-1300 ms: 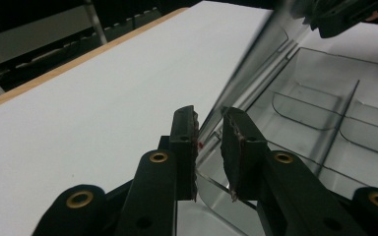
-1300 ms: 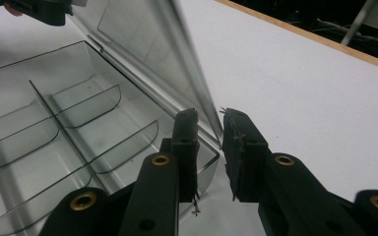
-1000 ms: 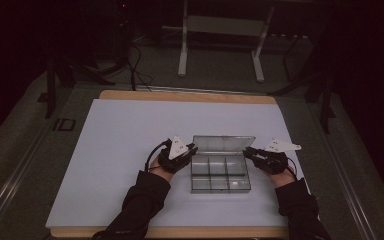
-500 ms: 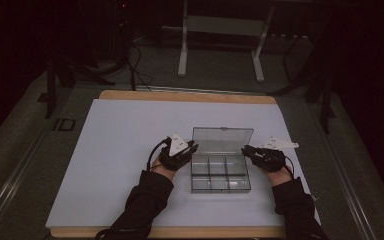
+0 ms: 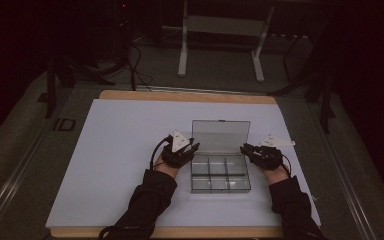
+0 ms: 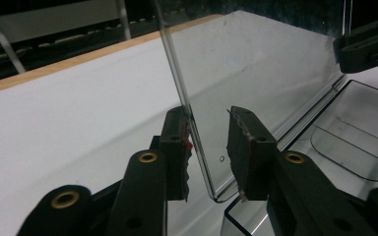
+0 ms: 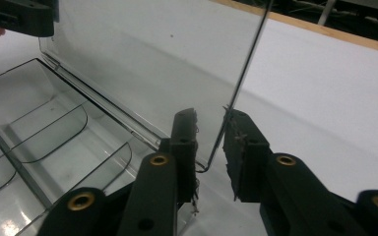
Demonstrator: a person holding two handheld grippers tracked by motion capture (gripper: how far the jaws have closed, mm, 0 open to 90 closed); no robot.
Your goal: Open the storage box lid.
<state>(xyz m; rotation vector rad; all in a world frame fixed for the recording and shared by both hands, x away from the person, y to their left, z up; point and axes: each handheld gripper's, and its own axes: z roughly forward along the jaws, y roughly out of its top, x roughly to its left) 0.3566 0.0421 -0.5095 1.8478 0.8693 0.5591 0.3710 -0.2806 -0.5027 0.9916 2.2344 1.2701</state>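
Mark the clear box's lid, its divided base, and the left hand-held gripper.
lid (image 5: pixel 220 136), high view, middle of the upright clear panel
divided base (image 5: pixel 220 173), high view, centre divider between the compartments
left hand-held gripper (image 6: pixel 207 142), left gripper view, midway between its two black fingertips, where the lid's edge stands

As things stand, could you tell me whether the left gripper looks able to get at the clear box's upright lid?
Probably yes. The left gripper already straddles the side edge of the lid, its jaws having just been opening, with a gap on at least one side. Nothing stands between them.
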